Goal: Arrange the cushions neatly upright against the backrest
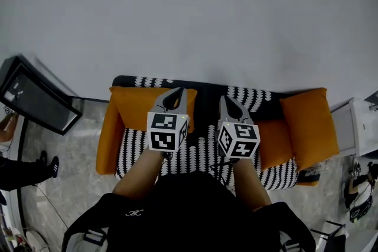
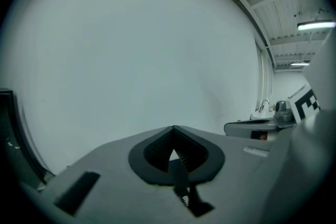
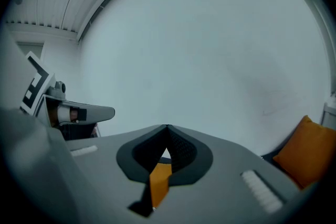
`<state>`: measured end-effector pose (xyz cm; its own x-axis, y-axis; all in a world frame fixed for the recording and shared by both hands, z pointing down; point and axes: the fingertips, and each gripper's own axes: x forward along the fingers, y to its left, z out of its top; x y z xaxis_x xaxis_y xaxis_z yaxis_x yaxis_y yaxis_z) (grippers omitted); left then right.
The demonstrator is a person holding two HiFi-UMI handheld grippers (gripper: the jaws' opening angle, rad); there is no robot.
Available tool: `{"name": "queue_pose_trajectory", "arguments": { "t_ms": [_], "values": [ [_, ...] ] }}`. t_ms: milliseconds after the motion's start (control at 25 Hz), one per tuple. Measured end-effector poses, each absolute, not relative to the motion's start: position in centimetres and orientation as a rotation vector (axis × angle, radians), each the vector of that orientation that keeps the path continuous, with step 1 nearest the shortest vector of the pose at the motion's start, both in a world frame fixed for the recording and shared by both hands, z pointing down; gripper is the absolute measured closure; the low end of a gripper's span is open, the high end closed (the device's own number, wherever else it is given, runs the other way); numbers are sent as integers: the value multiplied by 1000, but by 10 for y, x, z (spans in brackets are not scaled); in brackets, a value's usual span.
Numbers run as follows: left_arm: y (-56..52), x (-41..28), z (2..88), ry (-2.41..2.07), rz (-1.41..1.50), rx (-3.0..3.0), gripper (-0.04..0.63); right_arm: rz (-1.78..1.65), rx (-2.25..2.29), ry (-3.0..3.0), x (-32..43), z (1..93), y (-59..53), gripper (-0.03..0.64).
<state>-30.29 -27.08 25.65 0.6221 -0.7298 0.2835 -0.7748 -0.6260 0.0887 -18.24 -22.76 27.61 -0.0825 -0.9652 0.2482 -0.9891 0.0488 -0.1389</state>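
A sofa with a black-and-white patterned seat (image 1: 198, 153) and orange sides stands against the grey wall. One orange cushion (image 1: 139, 106) leans on the backrest at the left. Another orange cushion (image 1: 273, 143) lies on the seat at the right, beside a large orange block (image 1: 310, 126) that is an armrest or a cushion; it also shows in the right gripper view (image 3: 307, 150). My left gripper (image 1: 177, 92) and right gripper (image 1: 227, 100) hover side by side over the middle of the seat, both shut and empty. The closed tips show in the left gripper view (image 2: 173, 127) and the right gripper view (image 3: 167, 126), aimed at the wall.
A dark framed panel (image 1: 35, 97) leans on the wall to the left of the sofa. A white cabinet (image 1: 363, 127) stands at the right. A person's feet (image 1: 47, 165) are on the marble floor at the left, and shoes (image 1: 357, 192) at the right.
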Motion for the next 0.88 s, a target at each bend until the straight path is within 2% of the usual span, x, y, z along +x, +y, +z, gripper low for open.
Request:
{"name": "queue_pose_trajectory", "arguments": {
  "t_ms": [600,880],
  "values": [
    [-219,-227,280,-1129,371,2608,588,430,2070,-2141,-110,297,-181,611],
    [-205,-173,287,-822,406,2724,588,450,2267,-1931,-74,298,-141,611]
  ]
}}
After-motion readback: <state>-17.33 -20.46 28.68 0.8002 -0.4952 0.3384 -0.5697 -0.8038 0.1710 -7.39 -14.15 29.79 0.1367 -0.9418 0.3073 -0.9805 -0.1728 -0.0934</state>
